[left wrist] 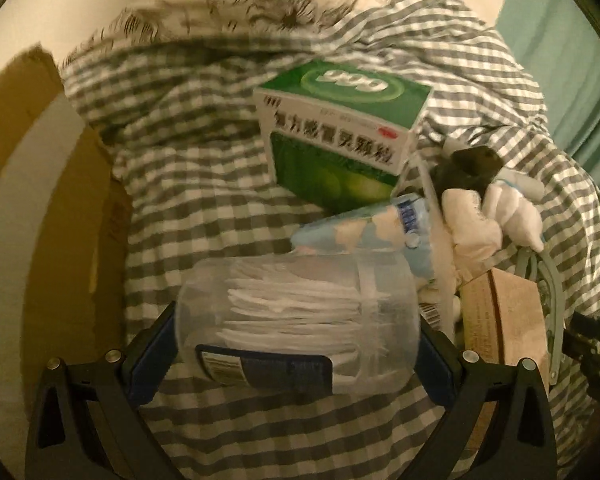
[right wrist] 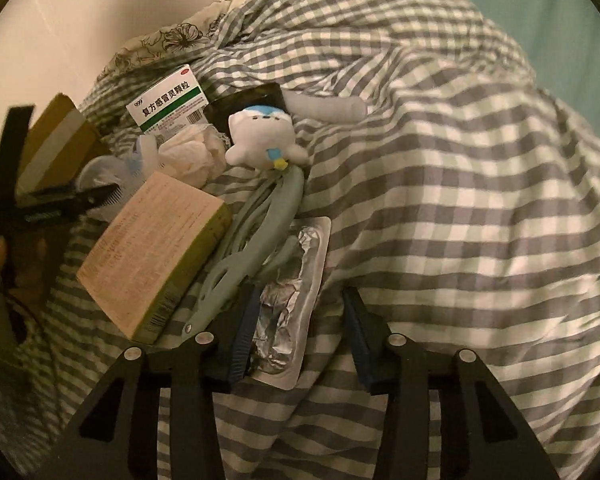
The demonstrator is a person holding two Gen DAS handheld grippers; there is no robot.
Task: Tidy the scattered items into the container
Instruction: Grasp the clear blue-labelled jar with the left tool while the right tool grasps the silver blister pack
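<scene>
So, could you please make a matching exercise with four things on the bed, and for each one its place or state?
Things:
1. clear jar
2. foil pill sheet
3. green and white box
4. plush toy

Places or states:
A. lying between the right tongs, beside the left pad
B. standing tilted on the checked sheet, behind the jar
C. lying on its side between the left tongs
D. lying at the top end of the grey-green clothes hanger

Pairs: 1-C, 2-A, 3-B, 4-D
</scene>
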